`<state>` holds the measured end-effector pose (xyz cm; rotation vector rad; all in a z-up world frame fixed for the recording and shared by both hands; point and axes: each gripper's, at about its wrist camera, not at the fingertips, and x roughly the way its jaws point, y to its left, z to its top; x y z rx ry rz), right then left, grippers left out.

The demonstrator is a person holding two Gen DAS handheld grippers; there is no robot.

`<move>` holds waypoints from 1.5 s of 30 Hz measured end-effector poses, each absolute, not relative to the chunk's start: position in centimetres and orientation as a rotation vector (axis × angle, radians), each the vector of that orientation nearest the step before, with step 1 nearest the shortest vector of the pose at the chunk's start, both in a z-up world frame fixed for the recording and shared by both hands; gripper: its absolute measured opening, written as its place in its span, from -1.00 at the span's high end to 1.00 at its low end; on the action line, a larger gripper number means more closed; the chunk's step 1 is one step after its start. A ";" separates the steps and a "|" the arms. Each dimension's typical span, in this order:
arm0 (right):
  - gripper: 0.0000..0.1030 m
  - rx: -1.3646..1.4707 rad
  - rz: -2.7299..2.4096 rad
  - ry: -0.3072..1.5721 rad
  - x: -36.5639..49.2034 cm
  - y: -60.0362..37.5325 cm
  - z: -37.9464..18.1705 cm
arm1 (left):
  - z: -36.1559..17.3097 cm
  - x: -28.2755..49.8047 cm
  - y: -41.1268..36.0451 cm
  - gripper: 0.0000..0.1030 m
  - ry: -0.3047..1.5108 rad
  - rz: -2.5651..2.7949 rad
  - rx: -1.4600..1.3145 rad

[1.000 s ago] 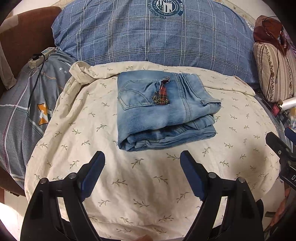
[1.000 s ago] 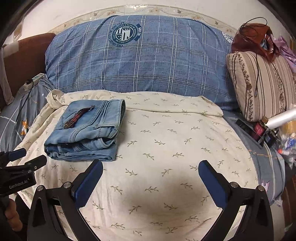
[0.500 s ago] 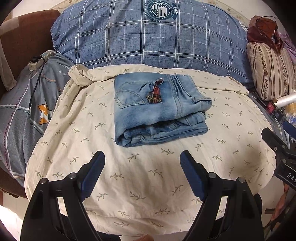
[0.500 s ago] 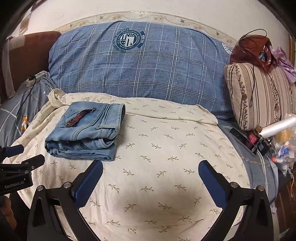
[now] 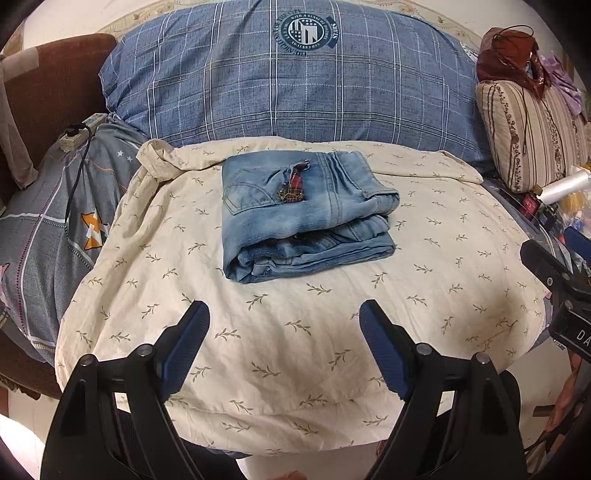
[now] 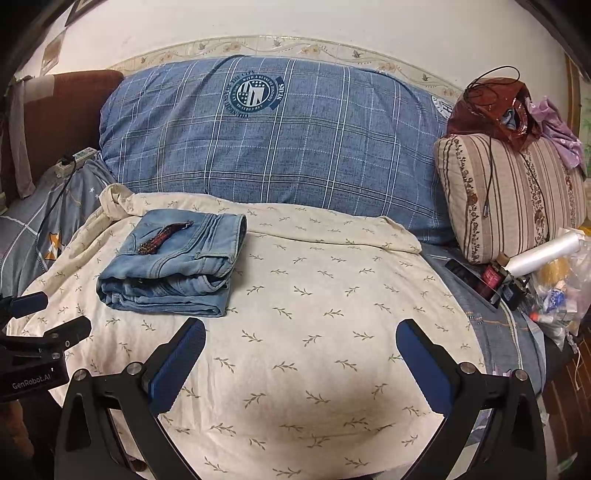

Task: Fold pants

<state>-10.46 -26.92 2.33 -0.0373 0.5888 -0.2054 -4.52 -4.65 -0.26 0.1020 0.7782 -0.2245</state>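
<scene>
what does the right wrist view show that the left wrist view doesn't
Only the right wrist view shows the white wall with its tile border above the bedding, and the left gripper's "GenRobot.AI" label.

Only the left wrist view shows the front of the folded jeans head-on, and the right gripper at its edge.

Both show the jeans on the cream leaf-print sheet, the blue plaid pillow, the striped pillow, and open fingers holding nothing.

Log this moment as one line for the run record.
jeans: folded, on cream sheet | left gripper: open, empty | right gripper: open, empty | contact: none
</scene>
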 end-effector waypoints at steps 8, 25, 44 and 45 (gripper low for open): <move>-0.99 -0.043 -0.209 0.584 -11.1 -27.0 2.5 | 0.0 -5.4 -4.8 -0.63 0.767 -0.225 0.111; -0.99 -0.044 -0.221 0.617 -10.1 -27.3 1.7 | -0.5 -4.9 -4.6 -0.63 0.775 -0.217 0.107; -0.99 -0.052 -0.221 0.638 -9.4 -27.2 1.0 | -1.0 -4.2 -5.0 -0.63 0.800 -0.233 0.109; -0.99 -0.051 -0.220 0.640 -9.3 -27.2 1.0 | -1.0 -4.2 -5.0 -0.63 0.801 -0.234 0.107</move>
